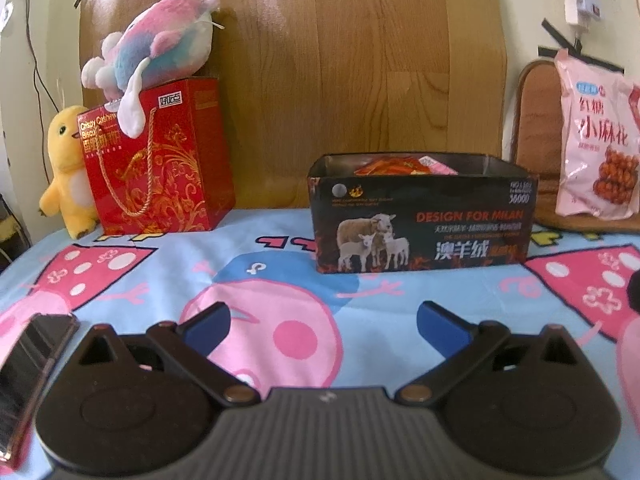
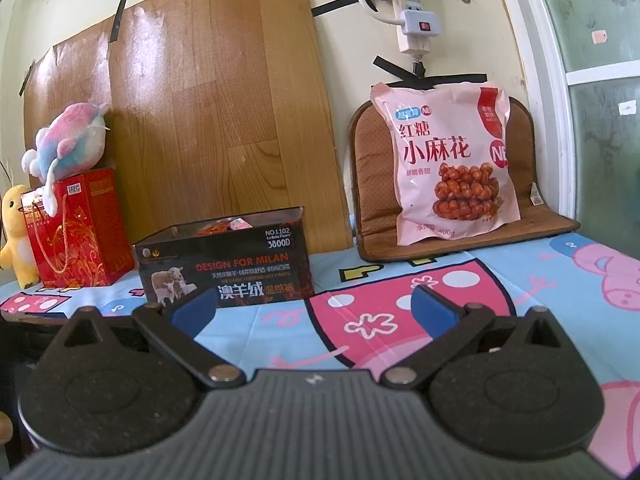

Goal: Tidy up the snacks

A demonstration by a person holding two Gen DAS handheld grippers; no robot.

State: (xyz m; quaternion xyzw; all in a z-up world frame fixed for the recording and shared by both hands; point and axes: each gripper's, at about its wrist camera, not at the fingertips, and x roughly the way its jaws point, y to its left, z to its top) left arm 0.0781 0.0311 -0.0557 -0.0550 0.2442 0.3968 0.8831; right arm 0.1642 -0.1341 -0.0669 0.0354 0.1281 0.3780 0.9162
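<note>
Cardboard black box [image 1: 420,224]: rectangular, open-topped; glossy pink bag [image 2: 448,160] | both tongs [image 1: 322,320] [image 2: 314,306] released, empty

snack packets [image 1: 404,167] in box [image 1: 420,236], gift bag [image 1: 160,160] left

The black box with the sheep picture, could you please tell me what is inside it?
Inside the black box, orange-red snack packets and one pink packet show above the rim; anything beneath them is hidden by its walls.

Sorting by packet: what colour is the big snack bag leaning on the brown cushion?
Pale pink snack bag with red lettering, clearest in the right wrist view.
</note>
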